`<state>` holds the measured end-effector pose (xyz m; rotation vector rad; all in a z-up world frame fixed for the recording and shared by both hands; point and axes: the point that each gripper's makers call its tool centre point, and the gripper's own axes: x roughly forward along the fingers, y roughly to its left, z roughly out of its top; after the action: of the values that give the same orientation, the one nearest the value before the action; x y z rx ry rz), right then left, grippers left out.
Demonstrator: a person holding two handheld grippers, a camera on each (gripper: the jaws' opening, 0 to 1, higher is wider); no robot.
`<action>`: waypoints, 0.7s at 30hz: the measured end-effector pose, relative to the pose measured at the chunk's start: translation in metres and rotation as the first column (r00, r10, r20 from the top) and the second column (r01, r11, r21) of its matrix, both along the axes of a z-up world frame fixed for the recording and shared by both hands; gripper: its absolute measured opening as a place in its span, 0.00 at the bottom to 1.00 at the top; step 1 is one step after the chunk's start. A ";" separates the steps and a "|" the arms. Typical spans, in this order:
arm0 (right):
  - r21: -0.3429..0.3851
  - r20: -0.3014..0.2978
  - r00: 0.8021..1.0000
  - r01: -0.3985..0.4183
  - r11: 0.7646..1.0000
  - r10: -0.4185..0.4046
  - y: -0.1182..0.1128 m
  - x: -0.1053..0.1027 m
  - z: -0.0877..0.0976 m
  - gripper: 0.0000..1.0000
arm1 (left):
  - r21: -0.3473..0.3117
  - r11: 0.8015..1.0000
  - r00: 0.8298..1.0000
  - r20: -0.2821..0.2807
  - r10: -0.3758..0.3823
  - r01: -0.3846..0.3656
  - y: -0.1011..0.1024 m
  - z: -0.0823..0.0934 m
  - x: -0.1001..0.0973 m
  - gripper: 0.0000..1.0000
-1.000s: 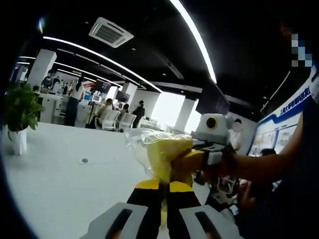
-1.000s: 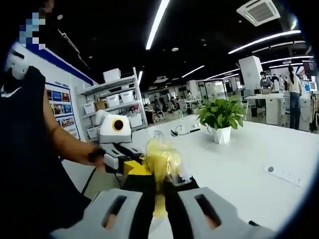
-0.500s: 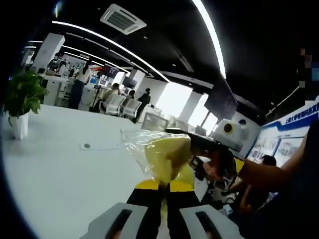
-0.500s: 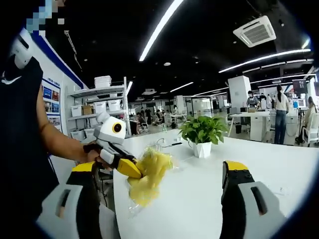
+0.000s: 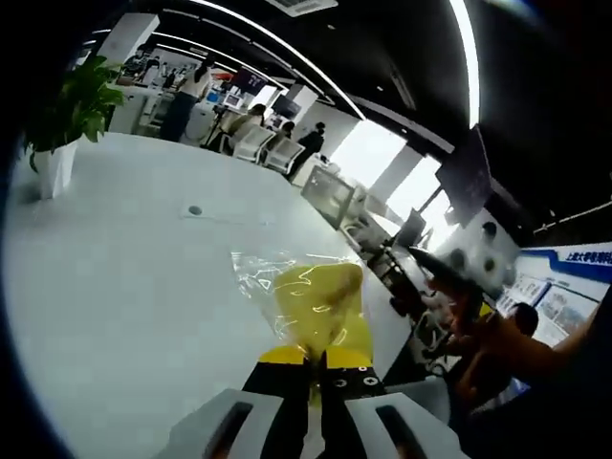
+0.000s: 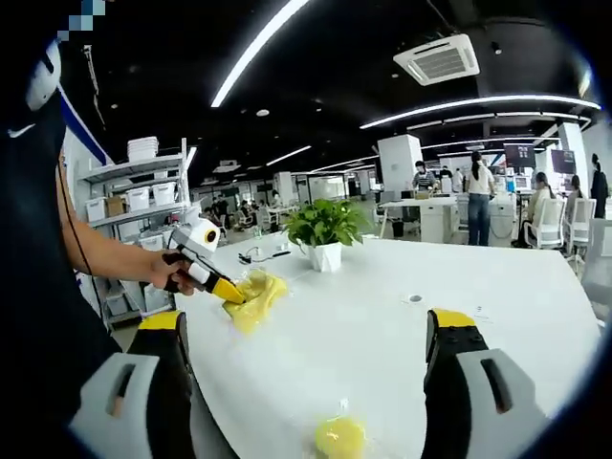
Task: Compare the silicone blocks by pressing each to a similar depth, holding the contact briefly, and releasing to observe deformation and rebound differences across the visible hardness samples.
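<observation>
- Between the left gripper's yellow-tipped jaws, in the left gripper view, sits the neck of a clear, crinkly plastic bag with a yellow silicone block inside; the jaws are clamped tight on it, and the bag hangs just above the white table.
- Glossy film catches the ceiling lights in sharp creases, while the yellow mass inside looks soft and rounded, its exact shape blurred by the wrap.
- Off to the left a potted plant stands on the same smooth, matte tabletop.
- From the right gripper view, the right gripper has its jaws spread wide with nothing between them.
- Across the table, the person's hand holds the left gripper, with the bagged sample dangling at its tip.
- A second yellow sample, small and lumpy, also seemingly film-wrapped, lies on the table near the bottom edge.
- By my reading the task is early: one sample is pinched in its bag, the other lies untouched, and the press-hold-release comparison remains.
</observation>
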<state>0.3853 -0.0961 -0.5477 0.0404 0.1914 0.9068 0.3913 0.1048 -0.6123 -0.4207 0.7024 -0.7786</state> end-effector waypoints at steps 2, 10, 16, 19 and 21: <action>-0.030 0.034 0.998 0.046 0.999 -0.045 -0.019 -0.004 -0.009 0.97 | 0.003 1.000 1.000 -0.014 0.004 -0.004 0.002 -0.011 0.001 0.00; -0.074 -0.031 0.985 0.166 0.983 -0.169 -0.083 -0.022 -0.062 0.97 | -0.002 1.000 0.998 -0.062 0.017 -0.017 0.004 -0.046 0.002 0.01; -0.120 -0.041 0.977 0.202 0.972 -0.208 -0.110 -0.030 -0.088 0.97 | 0.000 1.000 0.995 -0.099 -0.004 0.004 0.005 -0.063 -0.004 0.01; -0.147 -0.040 0.968 0.238 0.960 -0.246 -0.121 -0.031 -0.097 0.97 | 0.008 1.000 0.992 -0.128 0.001 0.000 0.007 -0.072 -0.003 0.01; -0.161 -0.038 0.966 0.249 0.955 -0.258 -0.126 -0.032 -0.103 0.97 | 0.001 1.000 0.988 -0.154 0.013 -0.013 0.010 -0.078 -0.001 0.01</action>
<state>0.3533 -0.2222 -0.6505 -0.0523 0.3039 0.6329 0.3902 0.1144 -0.6905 -0.4888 0.8429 -0.7394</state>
